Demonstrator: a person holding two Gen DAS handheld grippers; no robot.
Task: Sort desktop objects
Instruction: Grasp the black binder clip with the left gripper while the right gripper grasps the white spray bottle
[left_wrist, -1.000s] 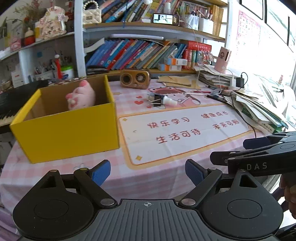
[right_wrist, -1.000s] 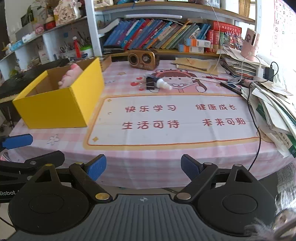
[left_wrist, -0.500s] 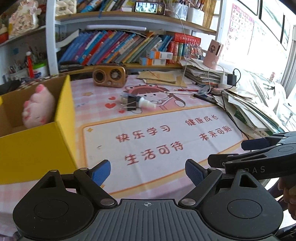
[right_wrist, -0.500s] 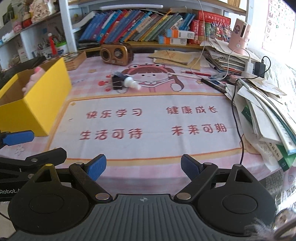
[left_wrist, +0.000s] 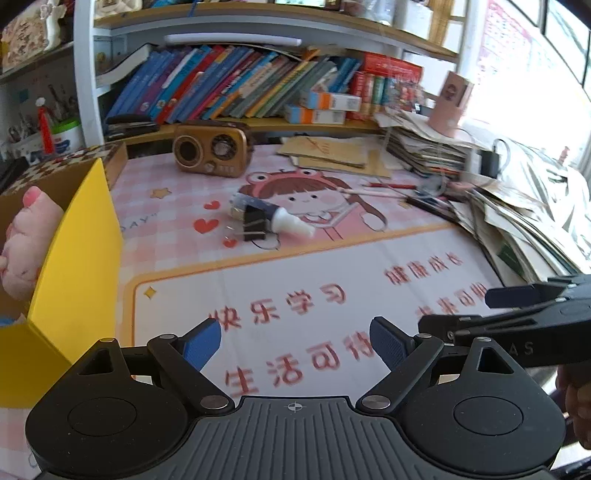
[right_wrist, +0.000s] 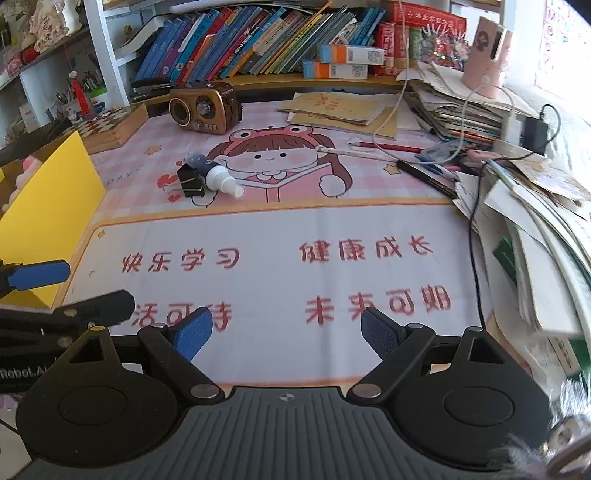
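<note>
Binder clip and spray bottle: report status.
Both hand-held grippers, left and right, open, empty. Binder clip touching spray bottle on mat. Yellow box holds pink plush.

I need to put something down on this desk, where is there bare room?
The printed mat lies bare between the yellow box and the paper stacks, nearer than the binder clip and spray bottle. A smaller patch lies between the radio and the envelopes. The right edge is crowded with papers, pens and cables.
</note>
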